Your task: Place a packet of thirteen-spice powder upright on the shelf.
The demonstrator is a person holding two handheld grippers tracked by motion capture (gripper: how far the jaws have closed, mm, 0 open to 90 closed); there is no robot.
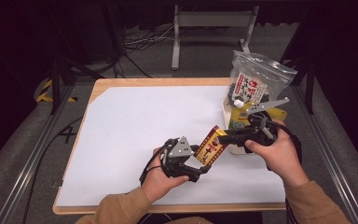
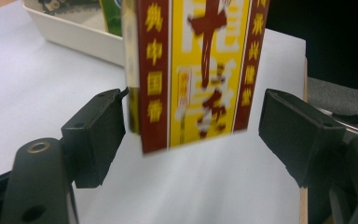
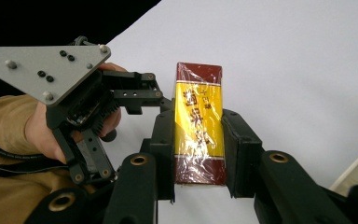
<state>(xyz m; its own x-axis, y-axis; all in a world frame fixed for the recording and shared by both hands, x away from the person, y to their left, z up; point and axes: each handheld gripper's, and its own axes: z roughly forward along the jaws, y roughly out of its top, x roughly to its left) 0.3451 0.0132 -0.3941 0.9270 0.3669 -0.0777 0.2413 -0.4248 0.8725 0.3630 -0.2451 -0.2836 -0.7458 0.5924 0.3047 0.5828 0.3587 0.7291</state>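
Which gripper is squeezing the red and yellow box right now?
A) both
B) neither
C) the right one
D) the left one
C: in the right gripper view the right gripper has its pads pressed on both sides of the red and yellow box, while the left gripper has gaps beside the box.
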